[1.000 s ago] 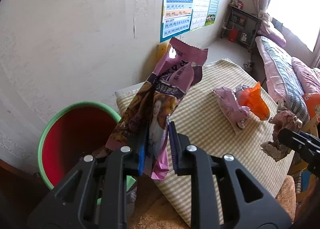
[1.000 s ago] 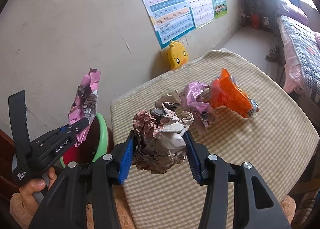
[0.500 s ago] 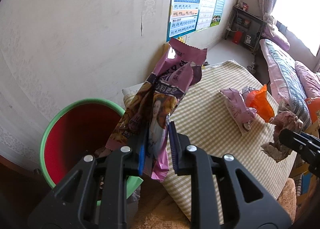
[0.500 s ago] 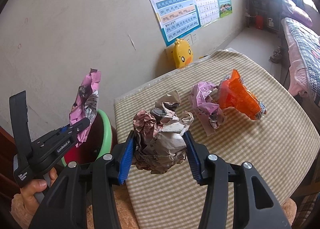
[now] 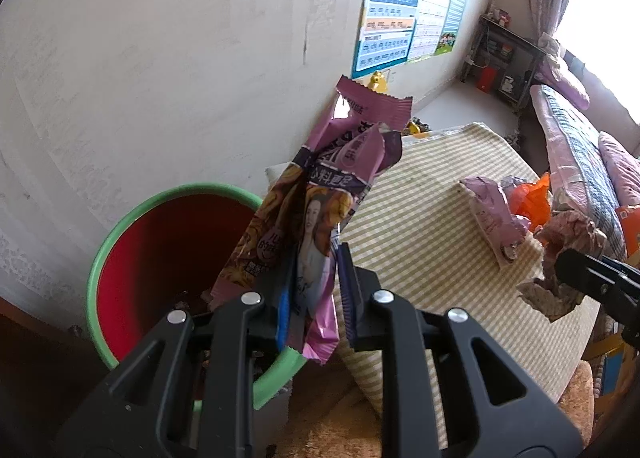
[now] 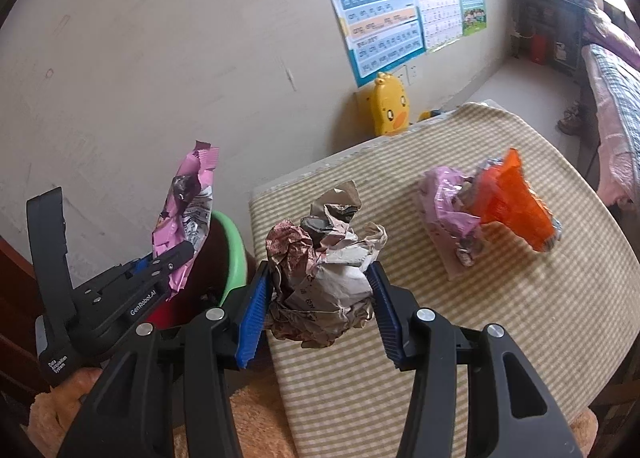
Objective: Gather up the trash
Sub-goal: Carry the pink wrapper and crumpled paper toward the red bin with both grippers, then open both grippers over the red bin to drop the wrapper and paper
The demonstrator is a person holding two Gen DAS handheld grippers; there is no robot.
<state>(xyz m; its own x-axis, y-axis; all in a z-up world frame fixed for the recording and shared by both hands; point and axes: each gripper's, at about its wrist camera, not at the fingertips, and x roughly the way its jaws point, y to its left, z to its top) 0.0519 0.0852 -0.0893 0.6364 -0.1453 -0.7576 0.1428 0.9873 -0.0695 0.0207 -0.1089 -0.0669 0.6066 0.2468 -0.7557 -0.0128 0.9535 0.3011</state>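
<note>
My left gripper (image 5: 314,298) is shut on a purple snack wrapper (image 5: 320,194) and holds it upright by the rim of a red bin with a green rim (image 5: 132,218). The wrapper also shows in the right wrist view (image 6: 186,214), over the bin (image 6: 232,258). My right gripper (image 6: 318,306) is shut on a crumpled paper ball (image 6: 324,258), held above the near left corner of the checked table (image 6: 480,338). A pink wrapper (image 6: 448,214) and an orange wrapper (image 6: 512,202) lie on the table.
A plain wall with posters (image 6: 392,10) stands behind the bin. A yellow duck toy (image 6: 390,104) sits behind the table. A bed (image 5: 580,154) lies at the far right. A brown furry seat (image 6: 256,422) is below my grippers.
My left gripper has moved left with the wrapper, nearer over the bin. My right gripper with the paper ball has shifted slightly left along the table.
</note>
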